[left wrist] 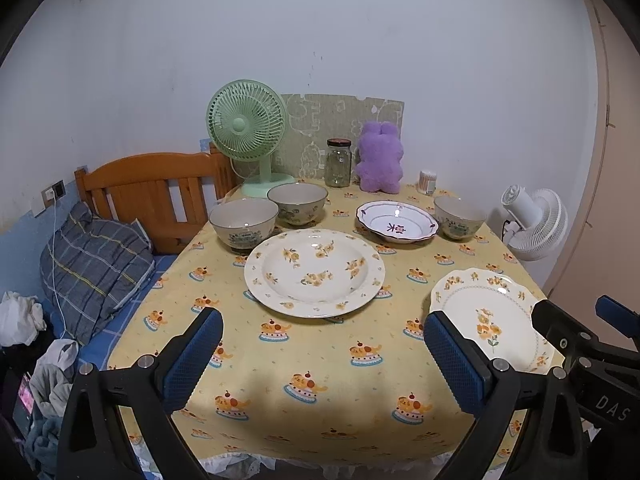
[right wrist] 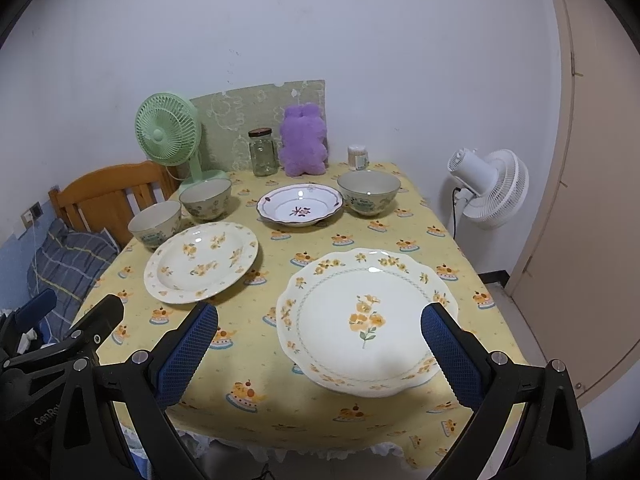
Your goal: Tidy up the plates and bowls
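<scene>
Left tool (left wrist: 323,354) fingers spread apart, empty, above the near edge of the surface (left wrist: 344,396); right tool (right wrist: 319,344) also apart, empty, straddling the scalloped plate (right wrist: 366,322) without touching. Round flowered plate (left wrist: 314,272) sits mid-surface, left of the scalloped one. Behind it two bowls (left wrist: 244,222) (left wrist: 298,202) touching, purple-rimmed dish (left wrist: 397,222), third bowl (left wrist: 459,216) just beside it. Green fan (left wrist: 246,124), jar (left wrist: 338,163), purple plush (left wrist: 379,162) at back.

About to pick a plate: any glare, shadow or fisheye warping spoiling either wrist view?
Left wrist view: sharp, edges bowed by fisheye, small glints on the purple-rimmed dish, soft shadow on the near tablecloth. Right wrist view: sharp too, glints on the scalloped plate rim, shadow darkening its near edge.
</scene>
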{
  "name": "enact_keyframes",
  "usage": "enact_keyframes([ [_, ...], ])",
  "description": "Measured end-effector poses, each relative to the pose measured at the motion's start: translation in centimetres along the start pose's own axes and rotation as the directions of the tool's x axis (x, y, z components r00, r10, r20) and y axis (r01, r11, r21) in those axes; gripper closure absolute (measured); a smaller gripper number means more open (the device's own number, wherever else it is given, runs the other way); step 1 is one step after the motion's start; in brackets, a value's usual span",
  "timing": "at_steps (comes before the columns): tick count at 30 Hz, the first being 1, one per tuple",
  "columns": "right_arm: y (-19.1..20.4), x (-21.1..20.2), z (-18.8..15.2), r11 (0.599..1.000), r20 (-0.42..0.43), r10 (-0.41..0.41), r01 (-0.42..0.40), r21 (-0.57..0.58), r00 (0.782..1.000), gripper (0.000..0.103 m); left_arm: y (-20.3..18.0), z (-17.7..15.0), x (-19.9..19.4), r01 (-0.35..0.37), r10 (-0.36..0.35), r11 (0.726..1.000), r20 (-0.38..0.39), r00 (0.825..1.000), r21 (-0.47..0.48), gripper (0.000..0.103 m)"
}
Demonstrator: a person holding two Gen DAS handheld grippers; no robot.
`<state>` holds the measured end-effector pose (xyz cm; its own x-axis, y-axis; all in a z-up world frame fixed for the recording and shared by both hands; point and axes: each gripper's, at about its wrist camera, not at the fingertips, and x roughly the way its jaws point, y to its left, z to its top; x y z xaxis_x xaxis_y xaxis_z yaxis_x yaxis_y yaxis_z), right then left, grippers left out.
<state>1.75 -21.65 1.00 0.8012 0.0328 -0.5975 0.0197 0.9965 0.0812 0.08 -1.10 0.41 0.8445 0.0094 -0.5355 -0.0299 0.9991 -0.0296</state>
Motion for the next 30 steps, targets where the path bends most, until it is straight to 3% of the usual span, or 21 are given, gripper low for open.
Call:
enact_keyframes([
  [30, -0.44, -0.13, -0.39, 0.999, -0.005, -0.046, 0.046, 0.014, 0.999, 0.0, -0.5, 0.22, -0.25, 0.036, -0.035, 0.999, -0.005, 0.999, 0.017, 0.001],
])
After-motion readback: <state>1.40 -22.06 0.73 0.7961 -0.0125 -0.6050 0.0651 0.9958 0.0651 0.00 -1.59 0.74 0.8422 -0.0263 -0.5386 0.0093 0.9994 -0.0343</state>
